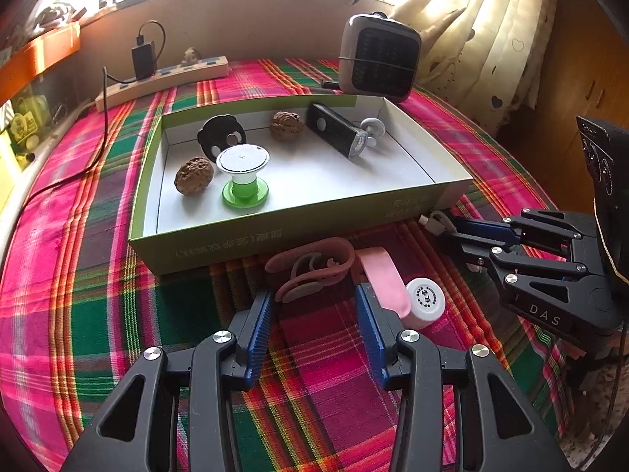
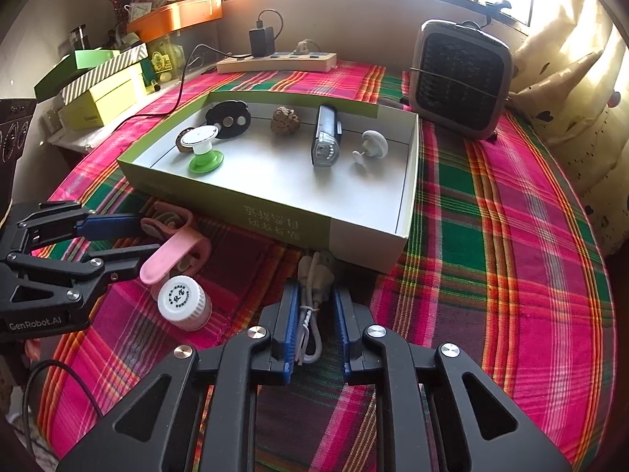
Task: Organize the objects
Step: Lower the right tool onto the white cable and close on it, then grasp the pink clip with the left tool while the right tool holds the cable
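A shallow green box lies on the plaid cloth. It holds two walnuts, a green-and-white spool, a black disc, a black light and a white knob. In front of the box lie a brownish clip, a pink clip and a small white-capped bottle. My left gripper is open over bare cloth, just short of the clips. My right gripper is shut on a bundled white cable by the box's near corner.
A grey heater stands behind the box at the right, with a curtain beyond it. A power strip with a black charger lies at the back left. Stacked boxes sit off the table's left edge.
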